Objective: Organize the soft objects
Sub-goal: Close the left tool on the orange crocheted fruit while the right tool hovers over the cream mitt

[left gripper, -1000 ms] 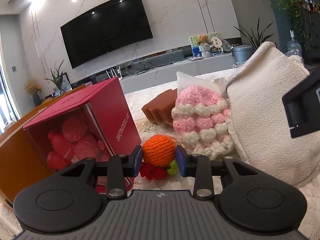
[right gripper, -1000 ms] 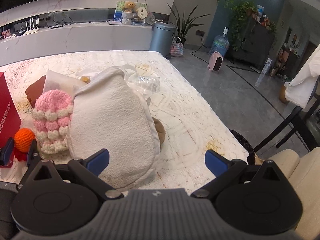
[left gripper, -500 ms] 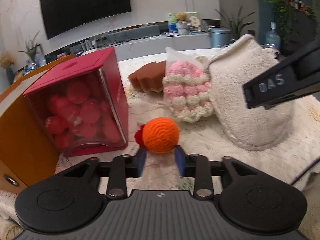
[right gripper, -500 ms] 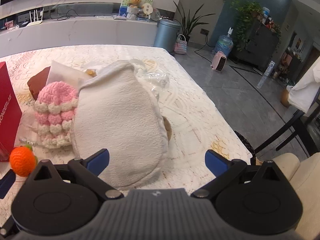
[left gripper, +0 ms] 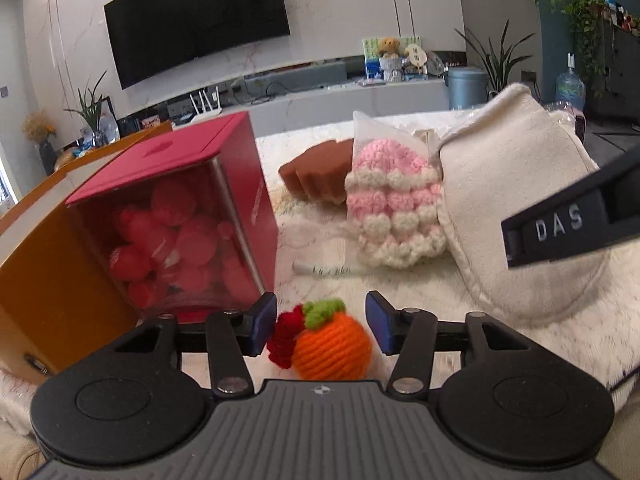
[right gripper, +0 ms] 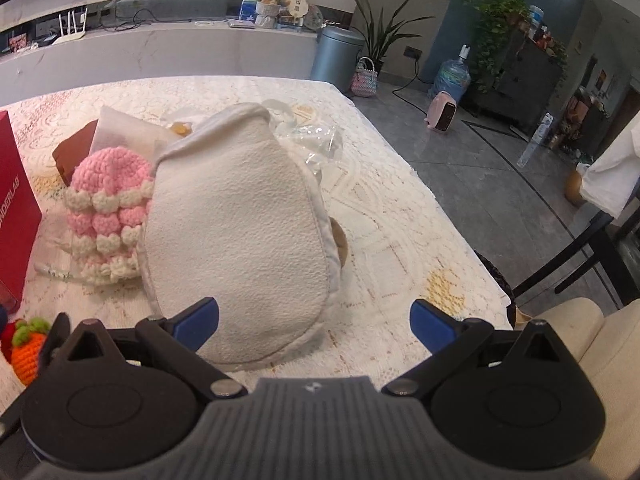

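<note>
The lace-covered table point(right gripper: 392, 208) runs out of frame on the left in both views, and its near edge is hidden behind the gripper bodies. The cream fleece pouch point(right gripper: 240, 236), largest of the soft things, lies with its long axis running away from the right camera, rounded end near and narrower end far; whatever brown thing sits under its right edge is mostly hidden. The red box point(left gripper: 208, 208) stands tilted, its clear front showing a blur of red balls, and only a sliver of it shows in the right view. The pink and white crochet piece point(left gripper: 392, 204) leans beside the pouch, covering part of a brown block point(left gripper: 316, 176). The right gripper point(right gripper: 314, 320) stands wide open and empty over the pouch's near end. The left gripper point(left gripper: 320, 320) has just been opening; its blue pads point(left gripper: 264, 320) stand clear of the small orange crochet fruit point(left gripper: 332, 348), which rests on the table between them, green and red top toward the box, lower half hidden.
</note>
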Demonstrator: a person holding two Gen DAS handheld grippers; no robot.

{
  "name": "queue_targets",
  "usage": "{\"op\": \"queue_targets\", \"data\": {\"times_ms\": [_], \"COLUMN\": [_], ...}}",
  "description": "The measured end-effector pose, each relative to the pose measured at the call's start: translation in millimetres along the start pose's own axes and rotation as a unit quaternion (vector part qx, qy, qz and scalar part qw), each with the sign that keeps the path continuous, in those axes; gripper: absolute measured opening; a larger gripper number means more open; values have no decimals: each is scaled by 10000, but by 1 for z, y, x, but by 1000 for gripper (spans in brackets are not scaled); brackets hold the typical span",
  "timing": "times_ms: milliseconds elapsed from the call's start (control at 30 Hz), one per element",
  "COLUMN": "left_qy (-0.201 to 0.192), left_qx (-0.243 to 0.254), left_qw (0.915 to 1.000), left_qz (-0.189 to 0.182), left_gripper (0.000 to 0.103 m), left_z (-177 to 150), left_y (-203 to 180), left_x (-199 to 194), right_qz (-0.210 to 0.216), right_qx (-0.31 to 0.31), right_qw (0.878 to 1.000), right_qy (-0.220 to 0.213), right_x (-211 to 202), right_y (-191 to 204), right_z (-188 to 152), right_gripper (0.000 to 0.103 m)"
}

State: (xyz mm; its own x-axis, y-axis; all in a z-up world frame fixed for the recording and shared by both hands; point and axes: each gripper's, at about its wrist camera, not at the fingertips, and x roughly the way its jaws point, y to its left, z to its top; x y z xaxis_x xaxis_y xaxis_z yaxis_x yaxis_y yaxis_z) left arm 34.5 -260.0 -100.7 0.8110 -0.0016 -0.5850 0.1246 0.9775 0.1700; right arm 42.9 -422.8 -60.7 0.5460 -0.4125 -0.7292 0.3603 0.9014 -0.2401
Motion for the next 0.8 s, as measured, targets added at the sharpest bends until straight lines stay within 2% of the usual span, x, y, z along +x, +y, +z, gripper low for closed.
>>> {"op": "queue_targets", "data": {"times_ms": [67,267,333,433,700,800], "left_qy": [181,260,427,412,370,508], "left_qx": [13,-68,-57,-130,-43,25], "left_qw": [9998,9996,9990,9991,9989,9975], "left_qz": [-43,-12,89,28,-275,-499], "left_gripper": [69,69,63,60,59,59], "left_z": [-1,-5,-7,-10,-6,-6], "left_y": [0,4,4,5,0,1], "left_x": [0,-5,-4,-5,-5,-8], "right_qz": [-27,-14,-64,-53,-7,306], "right_qx": [-49,-78,-154,-156,-205,-163], "right_qw": [10000,10000,9999,9999,9998,9992], "right_qy": [6,-9,0,-1,24,-176], "right_x": [1,1,1,0,5,0], "right_y": [-1,-1,1,2,5,5], "right_z": [0,0,0,1,-1,1], "right_gripper": [100,100,100,100,100,100]}}
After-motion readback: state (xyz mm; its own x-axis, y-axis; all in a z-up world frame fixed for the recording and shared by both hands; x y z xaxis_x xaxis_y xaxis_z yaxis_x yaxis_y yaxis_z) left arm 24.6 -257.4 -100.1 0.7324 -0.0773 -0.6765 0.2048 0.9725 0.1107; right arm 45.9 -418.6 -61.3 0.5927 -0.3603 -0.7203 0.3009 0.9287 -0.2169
